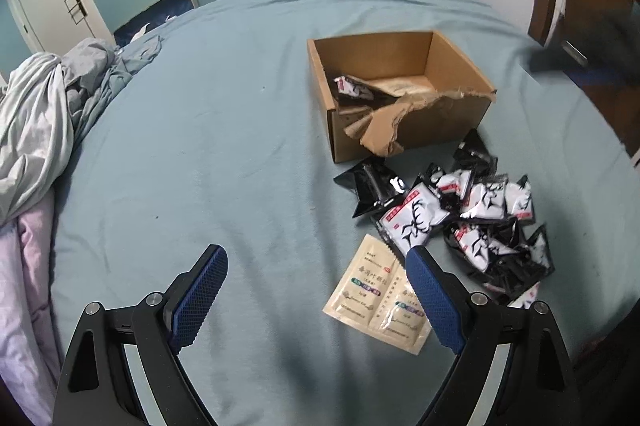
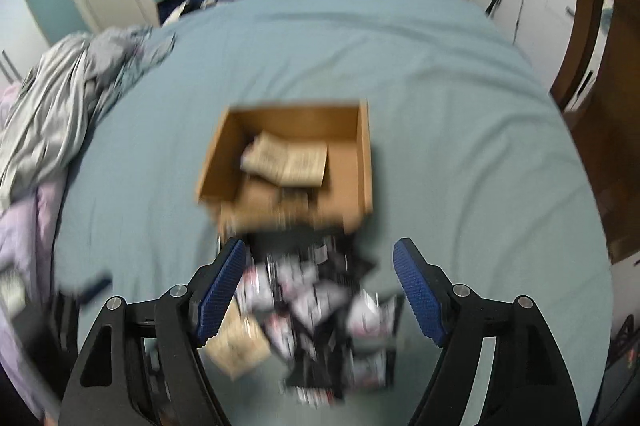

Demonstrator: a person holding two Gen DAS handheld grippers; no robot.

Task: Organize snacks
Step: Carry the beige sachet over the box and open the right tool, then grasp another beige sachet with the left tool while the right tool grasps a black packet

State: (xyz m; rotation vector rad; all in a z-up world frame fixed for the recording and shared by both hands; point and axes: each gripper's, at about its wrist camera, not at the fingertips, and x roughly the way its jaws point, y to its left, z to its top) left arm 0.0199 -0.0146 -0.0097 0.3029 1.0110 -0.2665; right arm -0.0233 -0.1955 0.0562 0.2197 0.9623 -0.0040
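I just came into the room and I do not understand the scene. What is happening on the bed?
A person is sorting snacks into a torn cardboard box on the bed. A few packets already lie inside. A pile of black-and-white snack packets and a beige sachet pair wait beside it. The left gripper and the right gripper are open, holding nothing.

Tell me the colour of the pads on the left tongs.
Blue, with a fine textured grid, on black arms. The left wrist view shows the pads best.

Dim, bluish room light is falling evenly, casting only faint shadows. The left wrist view is staying sharp, while the right wrist view is smearing with motion blur. Fisheye edges are bending and darkening.
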